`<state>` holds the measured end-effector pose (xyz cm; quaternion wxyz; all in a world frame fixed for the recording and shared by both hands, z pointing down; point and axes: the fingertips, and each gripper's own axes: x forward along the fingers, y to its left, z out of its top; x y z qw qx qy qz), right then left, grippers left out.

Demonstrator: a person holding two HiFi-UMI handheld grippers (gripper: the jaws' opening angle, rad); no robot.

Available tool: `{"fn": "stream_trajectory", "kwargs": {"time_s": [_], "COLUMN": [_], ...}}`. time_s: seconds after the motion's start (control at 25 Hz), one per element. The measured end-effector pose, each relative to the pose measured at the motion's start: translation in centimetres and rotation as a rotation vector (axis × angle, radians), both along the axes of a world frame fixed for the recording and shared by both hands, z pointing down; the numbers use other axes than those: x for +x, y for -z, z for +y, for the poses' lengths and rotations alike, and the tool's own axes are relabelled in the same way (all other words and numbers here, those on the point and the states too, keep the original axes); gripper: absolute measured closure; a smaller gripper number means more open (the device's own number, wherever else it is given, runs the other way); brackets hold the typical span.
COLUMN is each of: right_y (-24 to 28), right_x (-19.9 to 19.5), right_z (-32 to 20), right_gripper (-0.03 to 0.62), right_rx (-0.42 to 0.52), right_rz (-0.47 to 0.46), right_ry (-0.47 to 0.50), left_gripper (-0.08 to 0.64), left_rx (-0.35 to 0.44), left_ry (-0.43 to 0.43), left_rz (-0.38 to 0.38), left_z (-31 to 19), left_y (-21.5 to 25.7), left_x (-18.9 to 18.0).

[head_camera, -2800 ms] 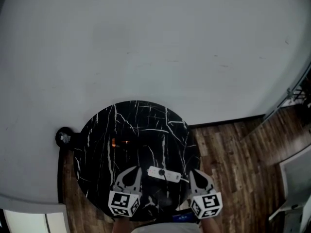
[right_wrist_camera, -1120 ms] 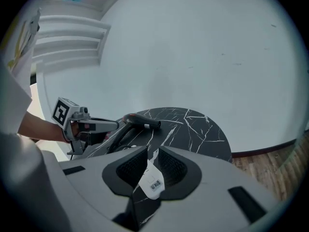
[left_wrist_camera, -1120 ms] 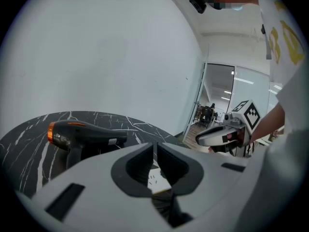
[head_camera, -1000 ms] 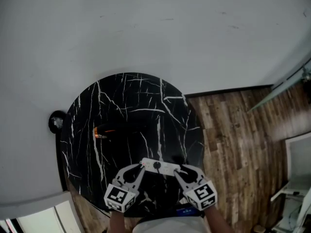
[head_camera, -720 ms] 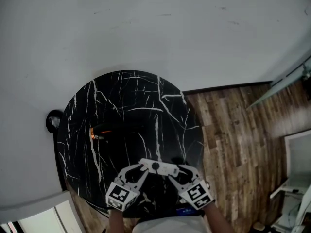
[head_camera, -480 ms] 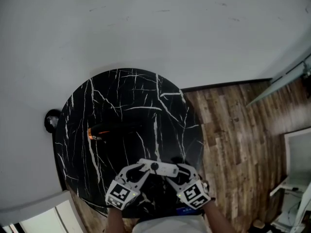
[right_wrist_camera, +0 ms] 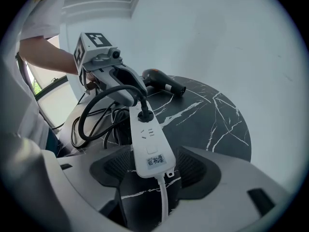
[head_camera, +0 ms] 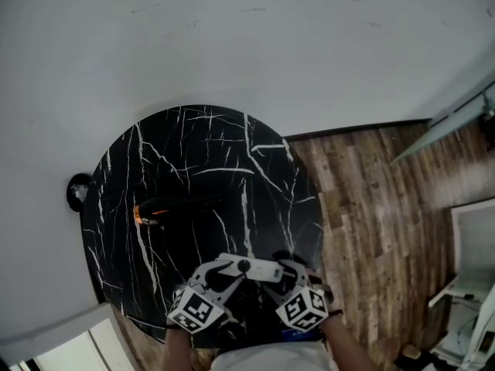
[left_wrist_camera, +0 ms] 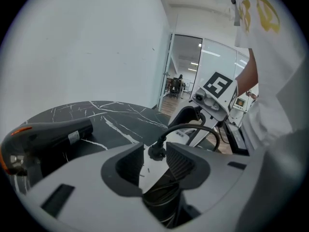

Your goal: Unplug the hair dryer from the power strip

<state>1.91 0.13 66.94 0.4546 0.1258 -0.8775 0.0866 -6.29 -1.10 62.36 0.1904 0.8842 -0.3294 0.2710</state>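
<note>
A white power strip [head_camera: 254, 267] lies near the front edge of the round black marble table [head_camera: 201, 168]. The hair dryer's black plug [left_wrist_camera: 156, 152] sits in its socket, and its cord [right_wrist_camera: 91, 117] loops off the table edge. The black hair dryer [head_camera: 166, 207] with an orange end lies at the table's left. My left gripper [left_wrist_camera: 154, 159] is open around the plug, with a gap at each pad. My right gripper [right_wrist_camera: 152, 167] is open astride the strip's cable end [right_wrist_camera: 153, 156], apart from it. Both sets of jaws have just been opening.
A white wall [head_camera: 247, 45] runs behind the table. Wooden floor [head_camera: 371, 199] lies to the right. A dark round object [head_camera: 77, 192] sits by the table's left rim. The strip's white cable [right_wrist_camera: 163, 202] runs back under my right gripper.
Both grippers have come down and closed in on the power strip from either side, rolling as they went. Their jaws stand wider than a second ago. Strip and hair dryer have not moved.
</note>
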Motion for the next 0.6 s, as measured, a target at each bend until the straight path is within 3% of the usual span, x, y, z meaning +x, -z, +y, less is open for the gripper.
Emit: {"fn": "stream_trajectory", "kwargs": {"time_s": [0.44,0.6], "right_y": [-1.3,-1.4], "right_x": [-0.3,-0.4], "right_z": [-0.2,-0.2], "right_gripper": [0.318,0.318], "right_rx": [0.009,0.028], "right_rz": [0.063,0.068], "right_ry": [0.086,0.125], "left_gripper": [0.436,0.436], "left_rx": [0.029,0.066], "left_ry": [-0.115,-0.17], "left_rz": [-0.088,-0.158], "left_z": [-0.7,-1.0], "left_y": [-1.0,-1.2], "left_x": [1.2,1.6]}}
